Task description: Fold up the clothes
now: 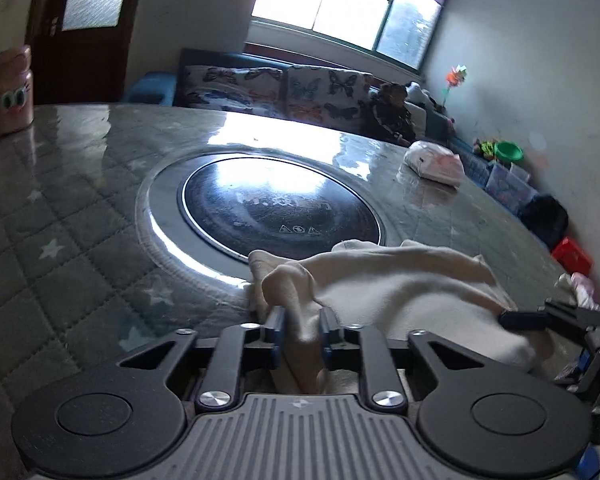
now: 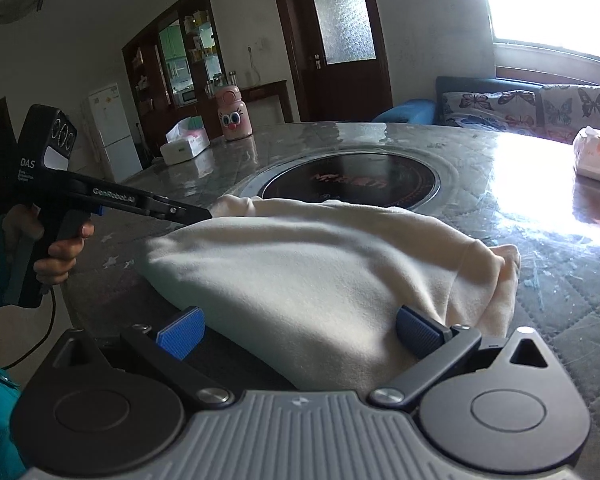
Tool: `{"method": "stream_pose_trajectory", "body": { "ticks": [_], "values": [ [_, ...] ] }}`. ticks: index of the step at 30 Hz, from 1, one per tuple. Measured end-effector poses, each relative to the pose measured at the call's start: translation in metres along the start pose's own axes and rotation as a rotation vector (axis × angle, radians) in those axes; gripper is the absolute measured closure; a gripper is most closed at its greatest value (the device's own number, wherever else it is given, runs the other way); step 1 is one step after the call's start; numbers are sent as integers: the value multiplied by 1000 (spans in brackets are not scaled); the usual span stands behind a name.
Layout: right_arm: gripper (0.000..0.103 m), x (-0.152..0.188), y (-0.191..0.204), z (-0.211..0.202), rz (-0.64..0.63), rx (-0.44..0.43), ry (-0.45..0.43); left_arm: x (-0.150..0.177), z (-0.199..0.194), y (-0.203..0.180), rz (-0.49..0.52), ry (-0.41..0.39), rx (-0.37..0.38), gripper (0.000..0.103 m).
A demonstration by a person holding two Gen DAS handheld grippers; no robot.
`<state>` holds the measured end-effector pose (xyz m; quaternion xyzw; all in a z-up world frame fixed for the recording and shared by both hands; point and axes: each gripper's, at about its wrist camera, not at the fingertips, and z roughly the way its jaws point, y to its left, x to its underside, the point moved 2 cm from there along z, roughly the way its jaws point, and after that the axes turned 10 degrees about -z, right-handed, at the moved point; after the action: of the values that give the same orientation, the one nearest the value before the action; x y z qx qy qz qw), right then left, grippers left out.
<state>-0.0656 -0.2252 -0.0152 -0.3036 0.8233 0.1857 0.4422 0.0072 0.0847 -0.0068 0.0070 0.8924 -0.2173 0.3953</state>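
Note:
A cream garment (image 2: 320,264) lies bunched on the round table, near the black hotplate. In the left wrist view my left gripper (image 1: 302,326) is shut on a fold of the cream garment (image 1: 400,280) at its left end. In the right wrist view my right gripper (image 2: 300,330) is open, its blue pads (image 2: 180,336) on either side of the garment's near edge, with cloth lying between them. The left gripper (image 2: 204,214) also shows there, at the garment's far left end. The right gripper (image 1: 512,318) shows at the right edge of the left wrist view.
A black round hotplate (image 1: 280,208) is set in the middle of the quilted table cover (image 1: 60,240). A pink bottle (image 2: 232,114), a tissue box (image 2: 184,146) and a tissue pack (image 2: 598,158) stand at the table's far side. A sofa (image 1: 268,88) is behind.

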Motion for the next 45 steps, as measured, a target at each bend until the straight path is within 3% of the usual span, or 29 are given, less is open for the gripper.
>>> {"method": "stream_pose_trajectory", "body": {
  "ticks": [8, 14, 23, 31, 39, 45],
  "values": [
    [0, 5, 4, 2, -43, 11, 11, -4, -2, -12, 156, -45, -70, 99],
    [0, 7, 5, 3, -52, 15, 14, 8, 10, -9, 238, -26, -123, 99],
    [0, 7, 8, 2, -64, 23, 17, -5, -11, -9, 189, -65, -102, 98],
    [0, 6, 9, 4, -69, 27, 17, 11, -14, -25, 131, 10, 31, 98],
    [0, 6, 8, 5, -74, 30, 19, 11, -7, -17, 135, 32, 1, 98],
    [0, 6, 9, 6, -77, 31, 20, -10, 10, -27, 127, 21, 39, 97]
  ]
}}
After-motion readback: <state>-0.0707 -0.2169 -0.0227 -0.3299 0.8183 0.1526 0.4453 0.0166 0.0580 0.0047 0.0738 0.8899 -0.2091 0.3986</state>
